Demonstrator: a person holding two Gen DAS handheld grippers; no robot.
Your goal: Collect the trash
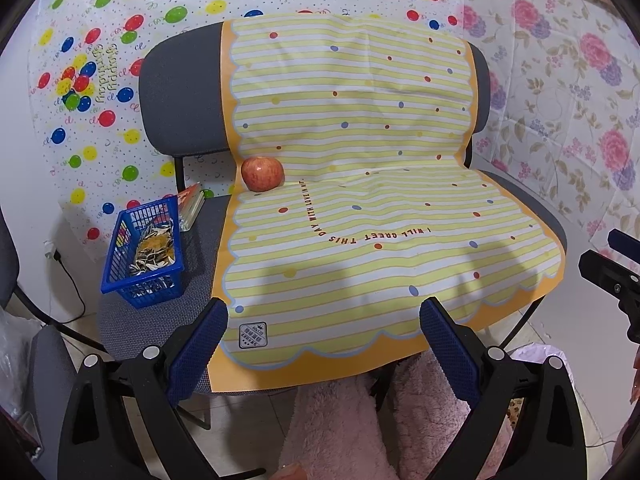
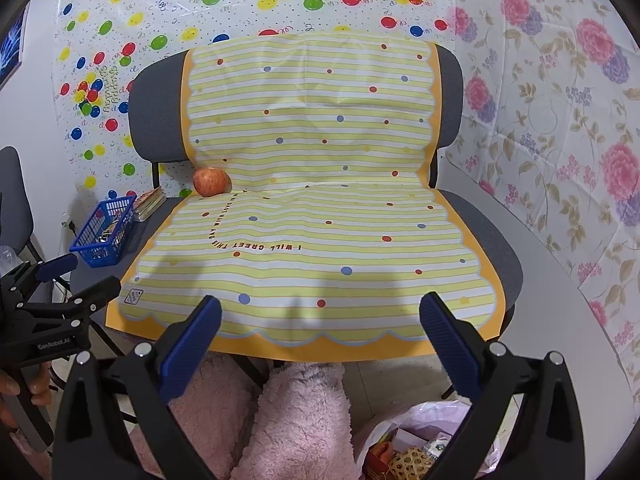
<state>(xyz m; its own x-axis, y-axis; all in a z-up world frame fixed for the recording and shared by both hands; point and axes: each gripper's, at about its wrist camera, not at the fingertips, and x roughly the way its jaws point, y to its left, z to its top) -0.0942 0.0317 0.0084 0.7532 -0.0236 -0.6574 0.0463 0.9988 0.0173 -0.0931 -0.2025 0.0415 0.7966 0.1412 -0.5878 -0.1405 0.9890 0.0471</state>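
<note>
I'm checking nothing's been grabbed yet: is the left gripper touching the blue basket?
Apart. In the left wrist view the left gripper is open over the striped sheet's front edge, with bare grey seat between its finger and the blue basket.

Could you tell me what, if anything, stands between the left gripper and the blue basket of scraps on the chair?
Nothing visible does. The left gripper hangs open in front of the chair, and the blue basket sits ahead to its left on bare seat.

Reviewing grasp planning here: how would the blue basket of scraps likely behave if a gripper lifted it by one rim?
The blue basket looks like thin plastic mesh, so probably light and slightly flexible. Lifted by one rim it would likely tilt, and the loose scraps could slide or spill.
</note>
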